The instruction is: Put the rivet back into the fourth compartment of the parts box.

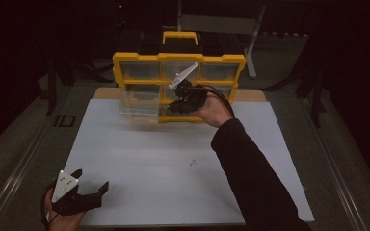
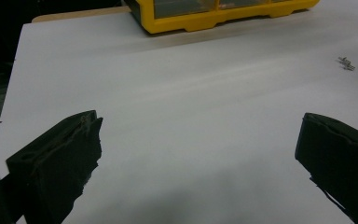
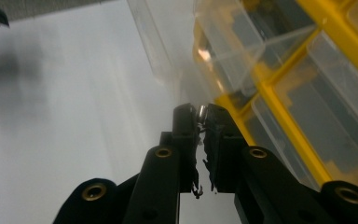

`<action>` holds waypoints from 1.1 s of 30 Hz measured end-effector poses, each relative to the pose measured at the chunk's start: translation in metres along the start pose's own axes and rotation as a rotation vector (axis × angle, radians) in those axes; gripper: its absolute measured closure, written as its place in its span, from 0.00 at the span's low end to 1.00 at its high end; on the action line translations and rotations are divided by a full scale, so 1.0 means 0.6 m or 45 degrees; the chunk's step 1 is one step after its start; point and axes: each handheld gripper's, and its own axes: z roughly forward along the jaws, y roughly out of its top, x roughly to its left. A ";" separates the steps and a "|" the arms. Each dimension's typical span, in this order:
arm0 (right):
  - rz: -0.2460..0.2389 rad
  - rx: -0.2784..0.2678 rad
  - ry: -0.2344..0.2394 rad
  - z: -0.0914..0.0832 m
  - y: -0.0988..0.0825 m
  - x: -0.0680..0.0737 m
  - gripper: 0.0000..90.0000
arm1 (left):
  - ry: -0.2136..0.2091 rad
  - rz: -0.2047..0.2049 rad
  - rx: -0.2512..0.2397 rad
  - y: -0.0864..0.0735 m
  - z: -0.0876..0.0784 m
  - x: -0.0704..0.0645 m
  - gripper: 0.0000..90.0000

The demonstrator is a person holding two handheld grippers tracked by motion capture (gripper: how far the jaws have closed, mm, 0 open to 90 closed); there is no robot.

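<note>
A yellow organizer [image 1: 179, 58] with clear drawers stands at the far edge of the white table [image 1: 149, 159]. One clear drawer [image 1: 138, 107] is pulled out on its left side, also seen as the clear drawer [image 3: 168, 42]. My right gripper [image 1: 172, 108] hovers in front of the organizer beside that drawer. In the right gripper view the right gripper [image 3: 201, 112] is shut, with a small shiny metal part [image 3: 201, 111] pinched at its tips. My left gripper [image 1: 91, 179] rests at the table's near left corner, and the left gripper [image 2: 200, 121] stands wide open with nothing between its jaws.
Two small metal parts [image 1: 192, 163] lie loose on the table right of centre, seen as the small metal parts [image 2: 347, 63] from the left gripper. A wooden board edge [image 1: 103, 91] shows under the organizer. A dark sleeve [image 1: 250, 178] crosses the table's right half.
</note>
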 end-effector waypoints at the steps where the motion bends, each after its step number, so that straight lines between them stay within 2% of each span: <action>1: 0.002 -0.015 -0.002 0.001 0.002 0.001 0.92 | 0.001 0.000 0.000 0.000 0.000 0.000 0.01; 9: 0.053 -0.144 -0.001 0.013 0.015 0.006 0.92 | -0.001 -0.001 -0.002 0.000 0.000 0.000 0.01; 14: 0.088 -0.199 -0.019 0.022 0.024 0.009 0.92 | -0.002 -0.001 -0.004 0.000 0.000 0.000 0.01; 17: 0.101 -0.246 -0.009 0.029 0.026 0.012 0.92 | -0.004 -0.002 -0.004 0.000 0.000 0.000 0.01; 21: 0.117 -0.268 -0.029 0.038 0.029 0.016 0.92 | -0.003 -0.001 -0.005 0.000 0.000 -0.001 0.01; 25: 0.125 -0.268 -0.084 0.050 0.038 0.022 0.92 | -0.005 -0.004 -0.006 0.000 -0.001 0.000 0.01; 30: 0.133 -0.257 -0.096 0.057 0.044 0.023 0.91 | -0.006 -0.003 -0.006 0.000 -0.001 0.000 0.01; 31: 0.133 -0.265 -0.087 0.058 0.045 0.022 0.82 | -0.007 -0.002 -0.006 0.000 -0.001 0.000 0.01; 32: 0.135 -0.276 -0.069 0.059 0.045 0.022 0.63 | -0.008 -0.002 -0.006 0.000 -0.001 0.000 0.01; 33: 0.137 -0.277 -0.064 0.061 0.046 0.023 0.53 | -0.007 -0.002 -0.006 -0.001 -0.002 0.000 0.01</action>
